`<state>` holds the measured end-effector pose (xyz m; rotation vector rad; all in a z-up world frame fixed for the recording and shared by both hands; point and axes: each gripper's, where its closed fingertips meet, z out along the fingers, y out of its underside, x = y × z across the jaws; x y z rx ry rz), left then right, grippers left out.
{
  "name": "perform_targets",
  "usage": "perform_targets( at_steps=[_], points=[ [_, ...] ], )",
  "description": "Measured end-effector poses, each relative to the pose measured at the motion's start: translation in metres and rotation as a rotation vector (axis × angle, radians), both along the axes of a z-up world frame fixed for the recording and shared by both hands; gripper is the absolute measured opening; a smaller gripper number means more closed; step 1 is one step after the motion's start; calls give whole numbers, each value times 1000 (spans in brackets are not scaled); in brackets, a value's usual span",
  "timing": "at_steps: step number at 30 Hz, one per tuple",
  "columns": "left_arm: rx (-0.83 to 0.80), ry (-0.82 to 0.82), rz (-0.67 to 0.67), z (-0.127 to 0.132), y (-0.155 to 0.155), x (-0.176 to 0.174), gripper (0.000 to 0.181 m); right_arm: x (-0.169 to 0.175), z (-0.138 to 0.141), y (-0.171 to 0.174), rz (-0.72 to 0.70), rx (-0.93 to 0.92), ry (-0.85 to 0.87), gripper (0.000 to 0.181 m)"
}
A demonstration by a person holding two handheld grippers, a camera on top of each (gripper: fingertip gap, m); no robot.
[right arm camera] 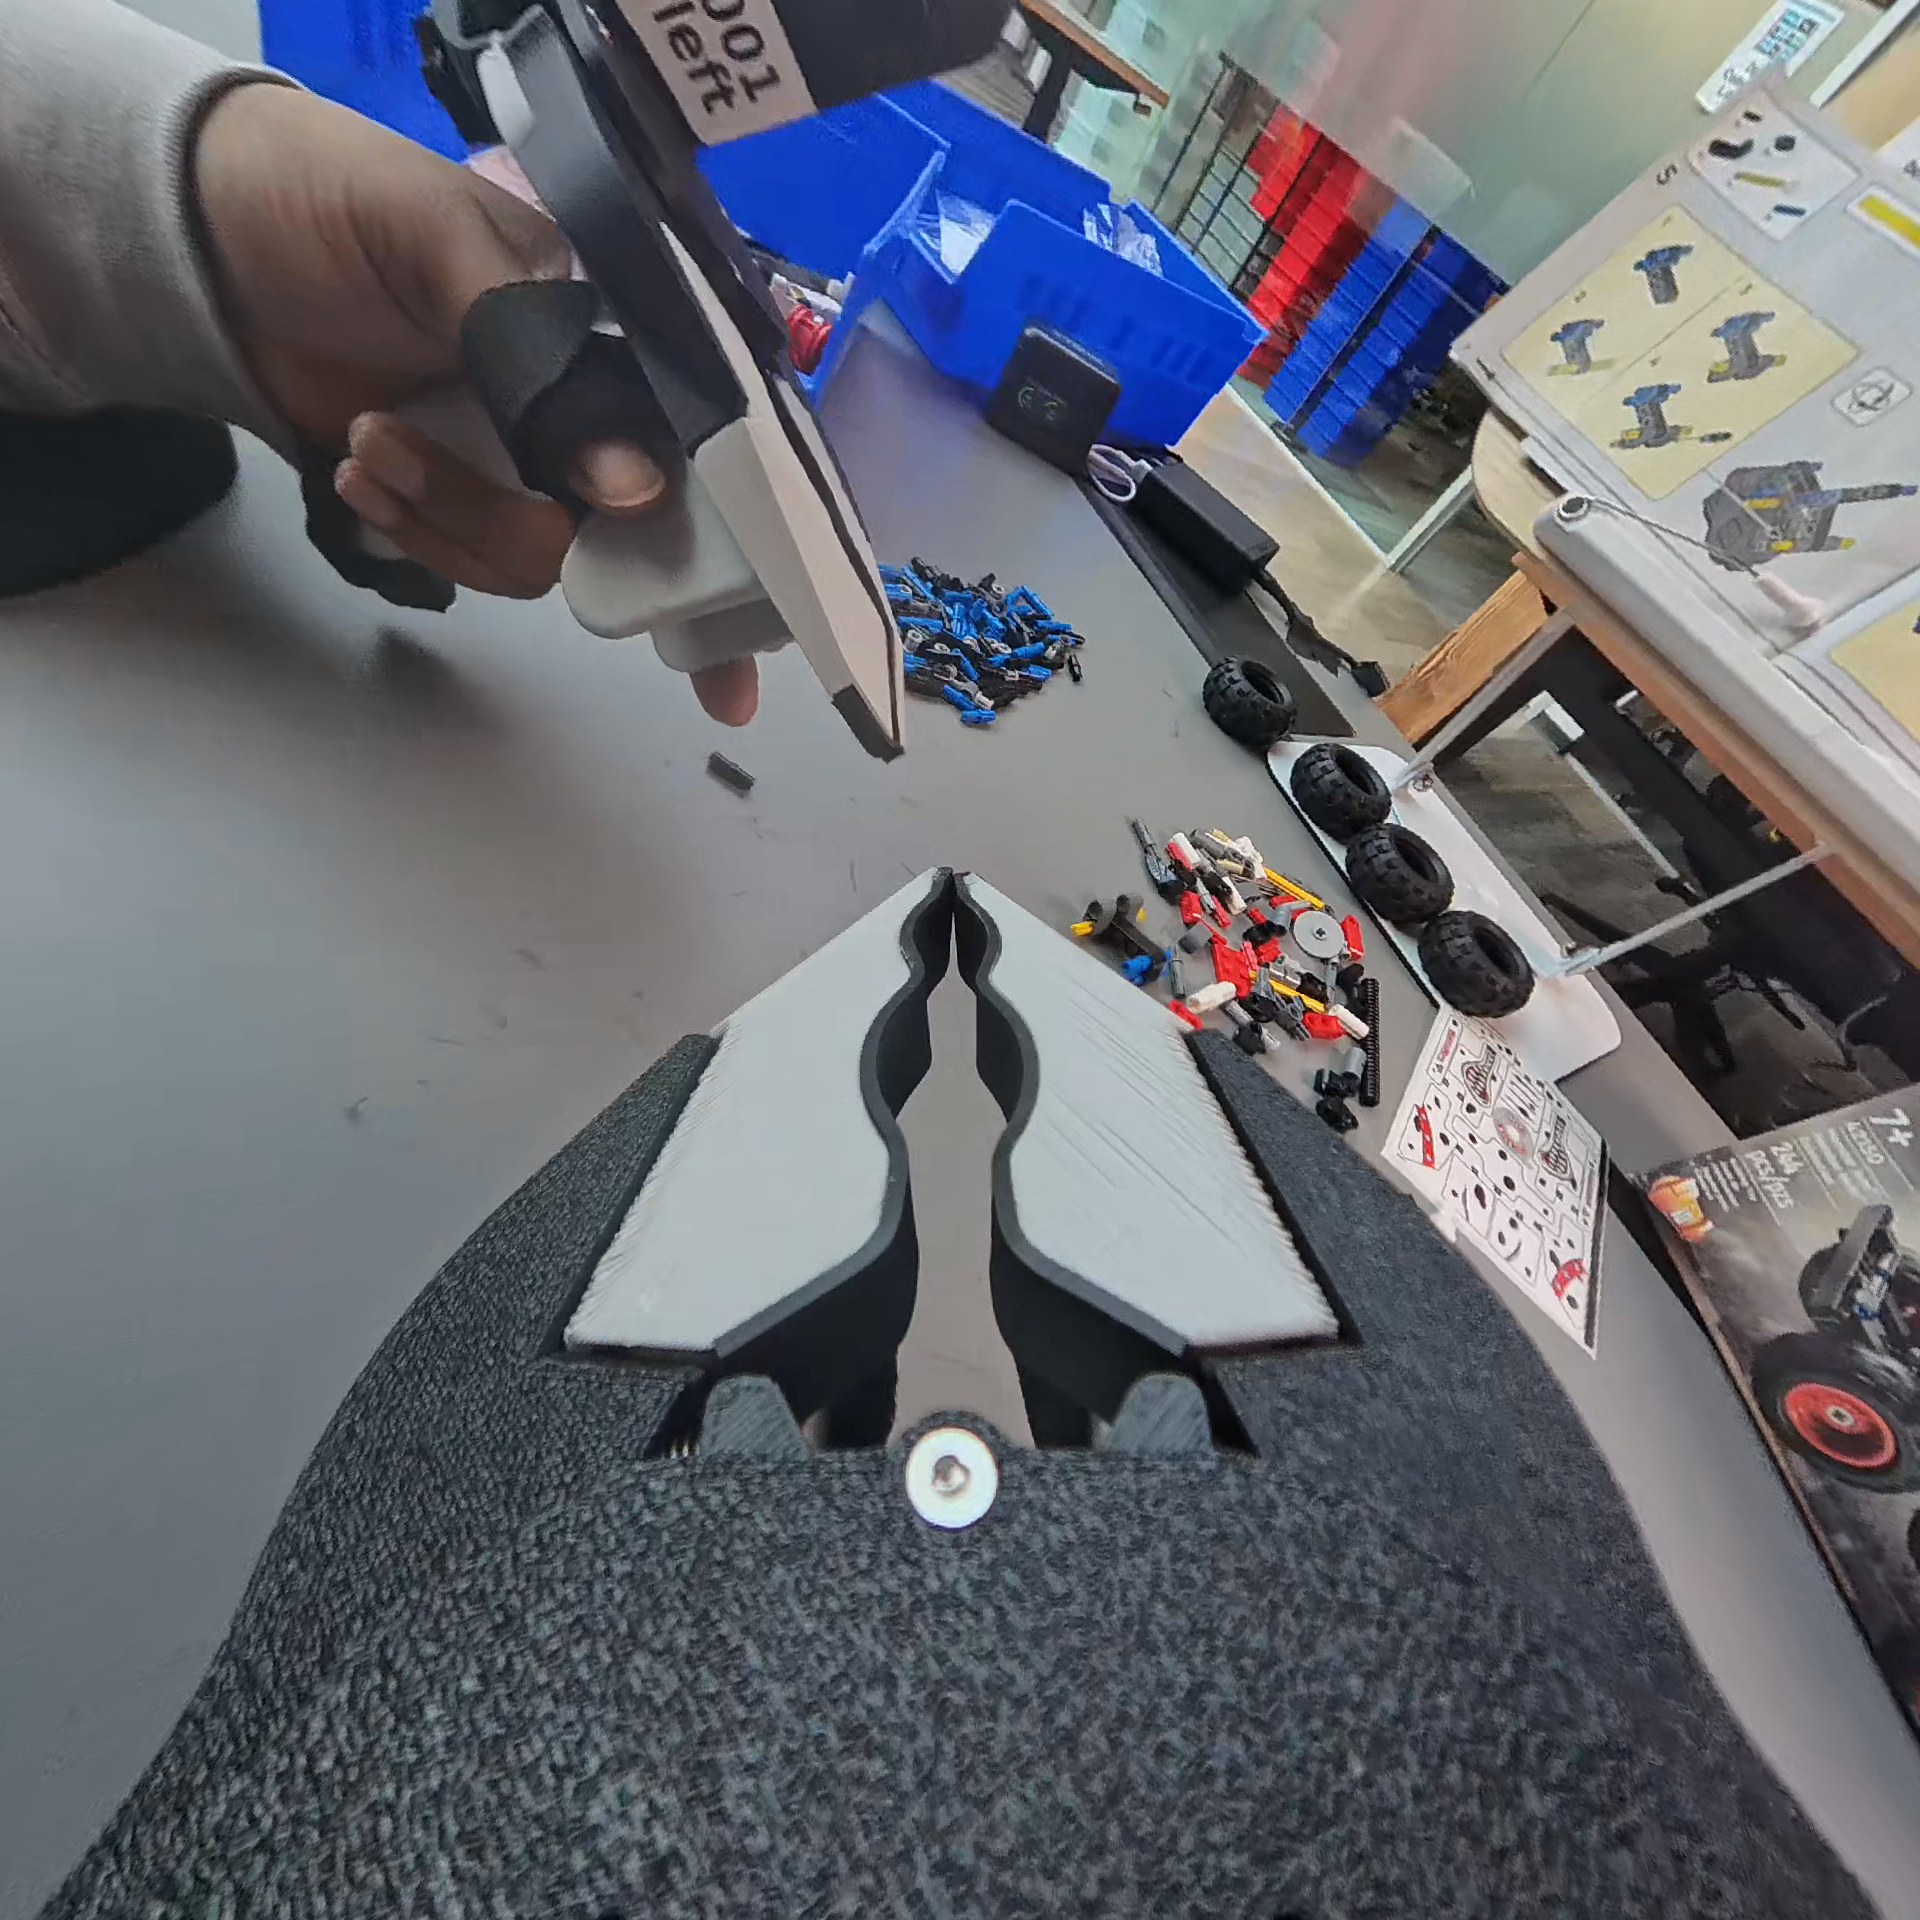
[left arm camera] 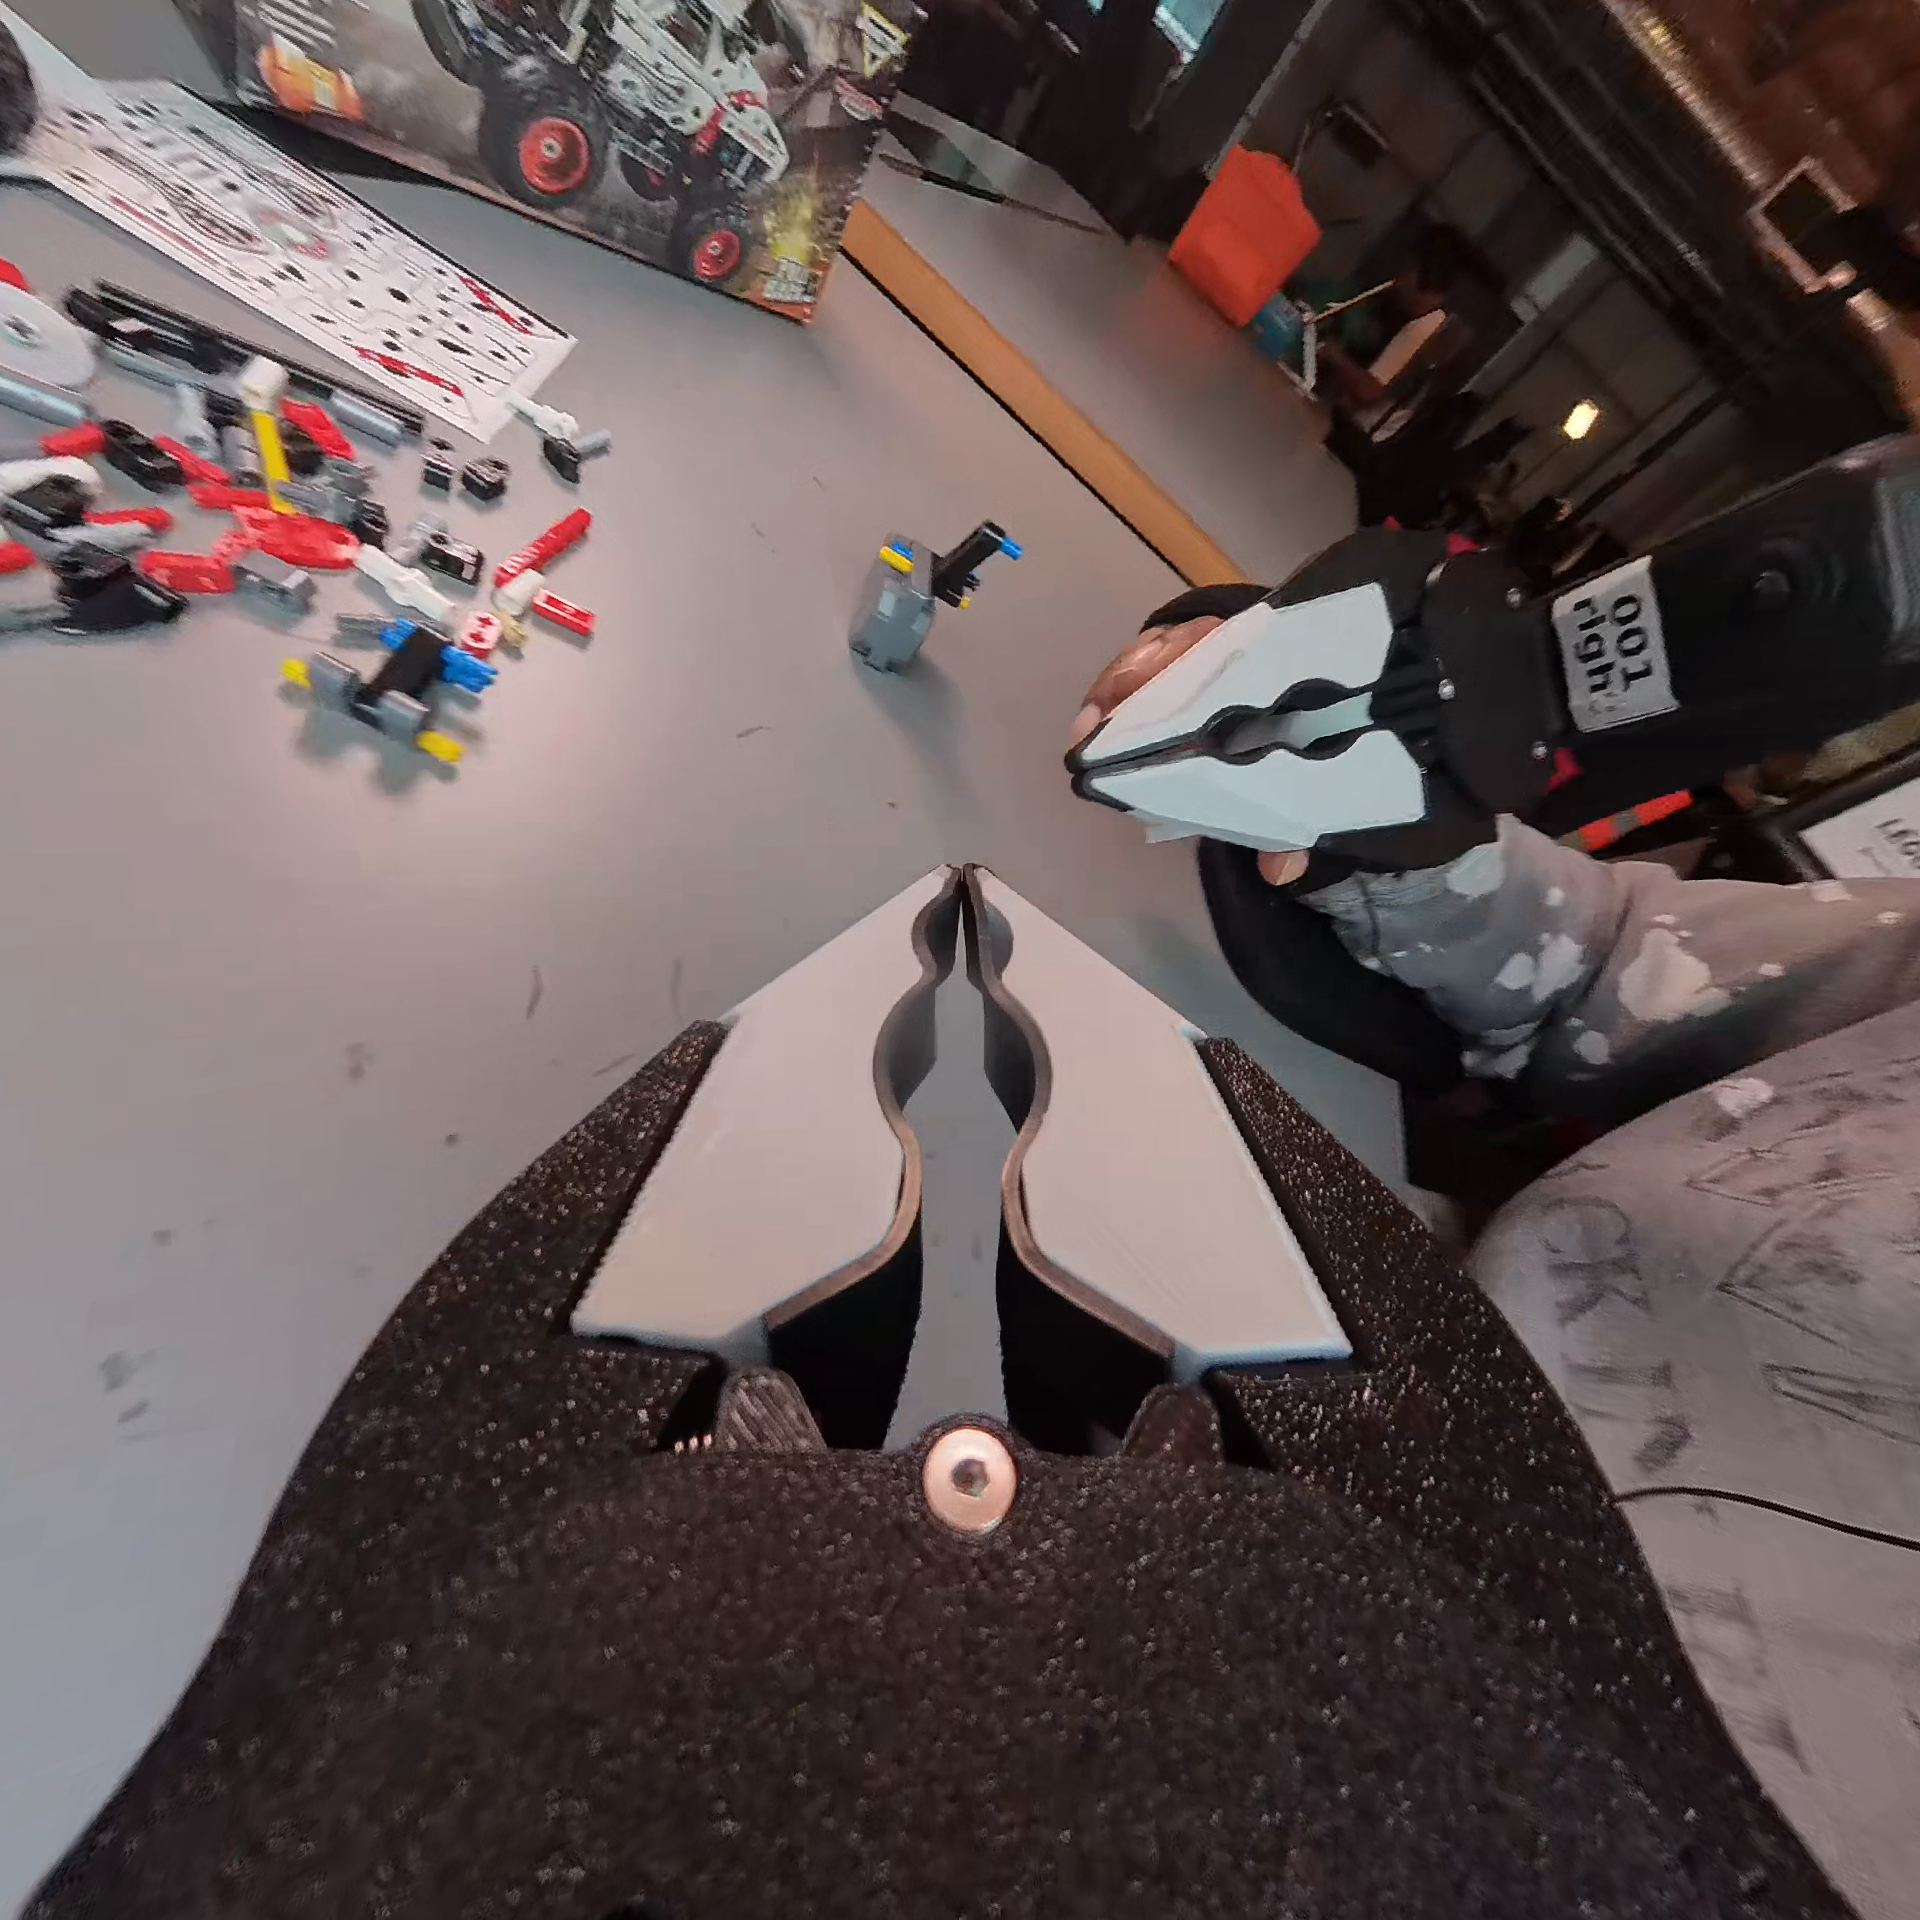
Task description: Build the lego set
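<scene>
My left gripper (left arm camera: 962, 871) is shut, its tips meeting with nothing between them, and it hovers above the grey table (left arm camera: 623, 935). It also shows in the right wrist view (right arm camera: 878, 732), held by a hand. My right gripper (right arm camera: 952, 878) is shut with nothing at its tips; it shows in the left wrist view (left arm camera: 1081, 769) to the right. A grey lego sub-assembly (left arm camera: 899, 613) with black, blue and yellow parts stands ahead of the left gripper. A second sub-assembly (left arm camera: 390, 681) lies next to a pile of loose red, black and grey parts (left arm camera: 260, 520). A small black pin (right arm camera: 730, 772) lies alone.
A pile of blue and black pins (right arm camera: 977, 644), several black tyres (right arm camera: 1392, 873), a sticker sheet (right arm camera: 1496, 1164), the set's box (right arm camera: 1818, 1330) and an open instruction booklet (right arm camera: 1683, 343) on a stand lie to the right. Blue bins (right arm camera: 1039, 281) stand at the back. There is about 5 cm between the tips of the two grippers. The small black pin (right arm camera: 730, 772) is about 11 cm from my left fingertips. The grey lego sub-assembly (left arm camera: 899, 613) sits 15 cm or so from the ends of my right fingers.
</scene>
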<state>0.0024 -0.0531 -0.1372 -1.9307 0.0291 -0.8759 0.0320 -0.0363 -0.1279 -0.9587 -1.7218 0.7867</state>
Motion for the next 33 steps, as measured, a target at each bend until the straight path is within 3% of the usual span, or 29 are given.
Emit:
perform_targets(
  at_steps=[2, 7, 10, 17, 18, 21, 23, 29, 33],
  points=[
    [15, 112, 66, -4, 4, -15, 4, 0, 0, 12, -36, -28, -4, 0],
    [74, 472, 238, -10, 29, -60, 49, -1, -5, 32, -100, -52, -23, 2],
    [49, 674, 200, -19, 56, -77, 58, -2, -10, 34, -97, -65, -32, 2],
    [-227, 754, -51, -83, 106, -75, 46, 2, -16, 41, -104, -79, -41, 2],
    [-227, 776, -59, -86, 109, -76, 37, 2, -16, 42, -105, -78, -41, 2],
    [-225, 799, -72, -84, 109, -76, 36, 3, -15, 41, -98, -78, -35, 2],
    [-169, 689, -87, -70, 101, -61, 36, 2, -11, 40, -92, -89, -6, 2],
    [109, -123, -273, 38, 24, 18, 35, 8, 33, 18, 45, -147, 235, 20],
    [197, -440, -364, 72, -21, 37, 34, 14, 55, -13, 180, -181, 328, 20]
  ],
)
